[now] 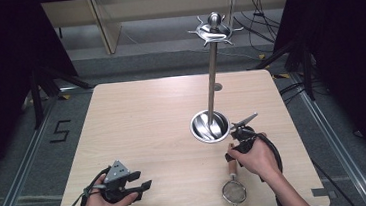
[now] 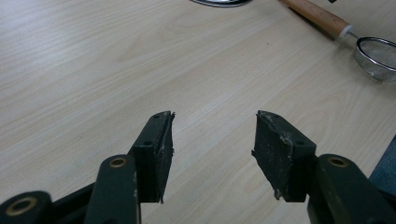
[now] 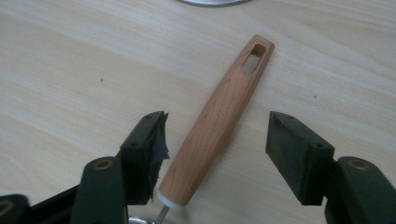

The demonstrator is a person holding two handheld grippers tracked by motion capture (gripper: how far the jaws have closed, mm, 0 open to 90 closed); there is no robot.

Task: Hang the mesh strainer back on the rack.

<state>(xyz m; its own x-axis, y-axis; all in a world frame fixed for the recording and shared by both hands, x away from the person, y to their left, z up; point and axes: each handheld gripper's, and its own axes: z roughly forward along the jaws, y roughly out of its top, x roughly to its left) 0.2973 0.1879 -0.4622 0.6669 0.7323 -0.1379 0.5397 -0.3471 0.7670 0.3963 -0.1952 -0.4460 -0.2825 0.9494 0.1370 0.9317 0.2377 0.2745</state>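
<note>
Wooden table [image 1: 149, 136]; on it we list a strainer [image 1: 234, 191] with wooden handle [image 3: 219, 116], near edge, and a steel stand [image 1: 211, 123]. Right hand-held gripper [image 3: 215, 154]: jaws apart, straddling the handle, not clamped. Left hand-held gripper [image 2: 212, 154]: jaws apart over bare wood, empty.

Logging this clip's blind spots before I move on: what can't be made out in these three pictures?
- Strainer: in the high view the right hand covers most of its wooden handle; in the right gripper view the mesh bowl is cut off by the bottom edge.
- Right gripper: its open jaws straddle the handle, but whether either pad touches the wood is unclear.
- Stand base: both gripper views cut it at the top edge.
</note>
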